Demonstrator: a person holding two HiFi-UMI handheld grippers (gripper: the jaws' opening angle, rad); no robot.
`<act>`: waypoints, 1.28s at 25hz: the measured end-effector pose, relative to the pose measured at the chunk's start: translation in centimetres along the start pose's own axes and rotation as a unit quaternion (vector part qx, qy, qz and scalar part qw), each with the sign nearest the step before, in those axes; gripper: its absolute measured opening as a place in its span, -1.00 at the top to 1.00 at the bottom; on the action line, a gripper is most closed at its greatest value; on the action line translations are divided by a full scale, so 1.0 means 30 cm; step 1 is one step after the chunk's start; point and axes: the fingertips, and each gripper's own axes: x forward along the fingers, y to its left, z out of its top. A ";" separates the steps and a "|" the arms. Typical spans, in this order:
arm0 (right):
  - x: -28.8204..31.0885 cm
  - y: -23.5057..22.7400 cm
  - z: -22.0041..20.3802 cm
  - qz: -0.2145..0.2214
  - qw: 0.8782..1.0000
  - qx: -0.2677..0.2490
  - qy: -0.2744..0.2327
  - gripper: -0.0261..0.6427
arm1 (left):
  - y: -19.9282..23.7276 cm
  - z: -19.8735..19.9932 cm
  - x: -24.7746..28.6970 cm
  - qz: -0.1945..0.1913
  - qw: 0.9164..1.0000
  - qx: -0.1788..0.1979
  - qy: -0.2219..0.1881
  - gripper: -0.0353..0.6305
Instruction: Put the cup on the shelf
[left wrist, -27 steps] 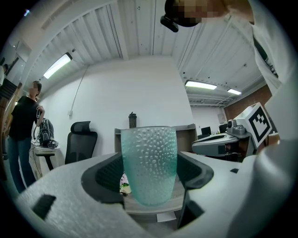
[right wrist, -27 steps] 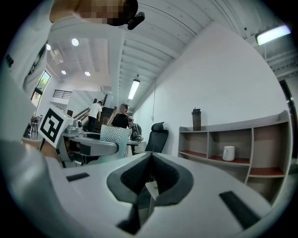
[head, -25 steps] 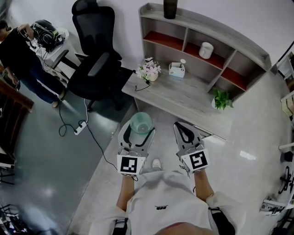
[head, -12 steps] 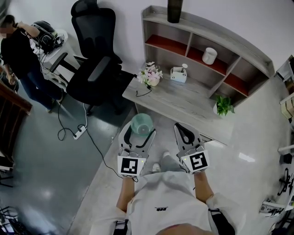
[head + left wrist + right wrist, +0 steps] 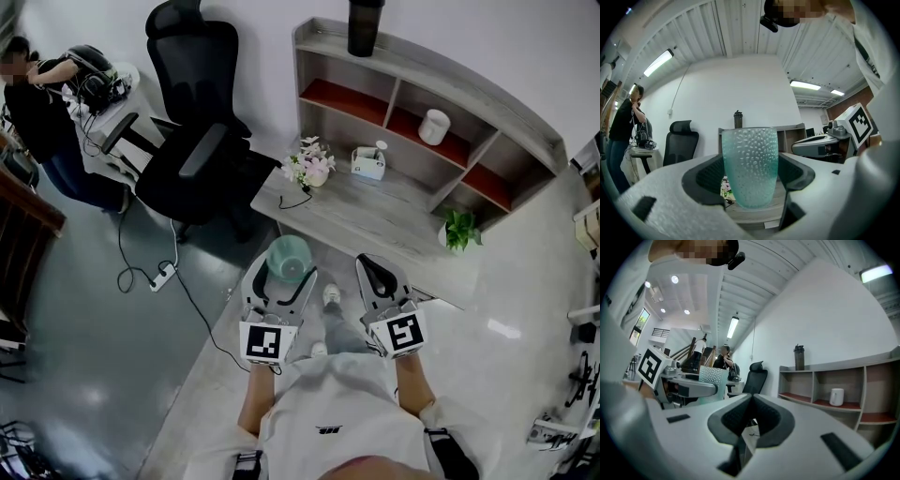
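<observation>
Dimpled teal translucent plastic cup [image 5: 750,166] upright in the left gripper [image 5: 281,281], jaws clamped on its sides.
It is held off the grey wooden desk [image 5: 375,214], just before the desk's near edge. The right gripper [image 5: 749,423], also before that edge, has its jaws pressed together on nothing.

The teal, dimpled, translucent cup [image 5: 750,166] stood upright, gripped between the left gripper's [image 5: 287,267] fingers [image 5: 708,176], short of the grey, red-lined shelf [image 5: 392,92].

Shelf [image 5: 450,82] L & R bays free; mug [image 5: 434,127] in mid bay, bottle [image 5: 365,23] on top.
</observation>
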 end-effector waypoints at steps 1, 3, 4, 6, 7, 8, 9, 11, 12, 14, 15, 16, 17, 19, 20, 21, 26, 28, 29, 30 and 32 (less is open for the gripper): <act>0.012 -0.008 -0.003 0.000 1.000 0.000 0.001 0.83 | 0.005 0.001 0.014 0.001 1.000 -0.006 0.001 -0.23; 0.035 -0.025 -0.012 0.001 1.000 0.001 0.002 0.83 | 0.016 -0.012 0.045 -0.001 1.000 -0.001 0.002 -0.23; 0.046 -0.034 -0.016 0.001 1.000 0.002 0.003 0.83 | 0.022 -0.020 0.062 -0.003 1.000 0.004 0.002 -0.23; 0.070 -0.057 -0.025 0.001 1.000 0.003 0.005 0.83 | 0.032 -0.029 0.095 -0.005 1.000 0.008 0.002 -0.23; 0.084 -0.069 -0.030 0.001 1.000 0.004 0.005 0.83 | 0.038 -0.032 0.112 -0.005 1.000 0.007 0.003 -0.23; 0.099 -0.082 -0.034 0.001 1.000 0.004 0.006 0.83 | 0.044 -0.034 0.131 -0.005 1.000 0.005 0.005 -0.23; 0.113 -0.097 -0.038 0.001 1.000 0.005 0.006 0.83 | 0.050 -0.034 0.151 -0.003 1.000 0.000 0.007 -0.23; 0.142 -0.129 -0.041 0.001 1.000 0.005 0.006 0.83 | 0.059 -0.034 0.191 -0.003 1.000 -0.006 0.011 -0.23; 0.155 -0.146 -0.041 0.000 1.000 0.005 0.007 0.83 | 0.064 -0.036 0.210 -0.003 1.000 -0.004 0.012 -0.23; 0.183 -0.181 -0.038 -0.003 1.000 0.007 0.007 0.83 | 0.072 -0.039 0.247 -0.007 1.000 0.001 0.013 -0.23; 0.197 -0.197 -0.036 -0.004 1.000 0.009 0.006 0.83 | 0.076 -0.037 0.266 -0.007 1.000 0.000 0.014 -0.23; 0.211 -0.212 -0.034 -0.005 1.000 0.010 0.005 0.83 | 0.079 -0.035 0.284 -0.008 1.000 -0.001 0.016 -0.23; 0.223 -0.226 -0.033 -0.005 1.000 0.010 0.004 0.83 | 0.084 -0.036 0.304 -0.009 1.000 -0.001 0.016 -0.23; 0.245 -0.254 -0.035 -0.004 1.000 0.011 0.003 0.83 | 0.091 -0.037 0.342 -0.009 1.000 0.000 0.017 -0.23; 0.256 -0.267 -0.036 -0.004 1.000 0.012 0.003 0.83 | 0.097 -0.039 0.360 -0.009 1.000 0.003 0.016 -0.23; 0.268 -0.280 -0.039 -0.004 1.000 0.012 0.004 0.83 | 0.103 -0.042 0.376 -0.010 1.000 0.006 0.015 -0.23; 0.341 -0.337 -0.045 0.003 1.000 0.012 0.007 0.83 | 0.141 -0.040 0.462 -0.004 1.000 -0.001 0.019 -0.23; 0.373 -0.361 -0.047 0.007 1.000 0.012 0.007 0.83 | 0.156 -0.045 0.496 -0.003 1.000 0.005 0.018 -0.23; 0.390 -0.373 -0.048 0.009 1.000 0.012 0.008 0.83 | 0.164 -0.046 0.513 -0.002 1.000 0.006 0.018 -0.23; 0.407 -0.386 -0.050 0.011 1.000 0.012 0.009 0.83 | 0.172 -0.044 0.532 -0.001 1.000 0.004 0.019 -0.23; 0.442 -0.410 -0.049 0.014 1.000 0.012 0.011 0.83 | 0.187 -0.032 0.570 0.004 1.000 -0.010 0.024 -0.23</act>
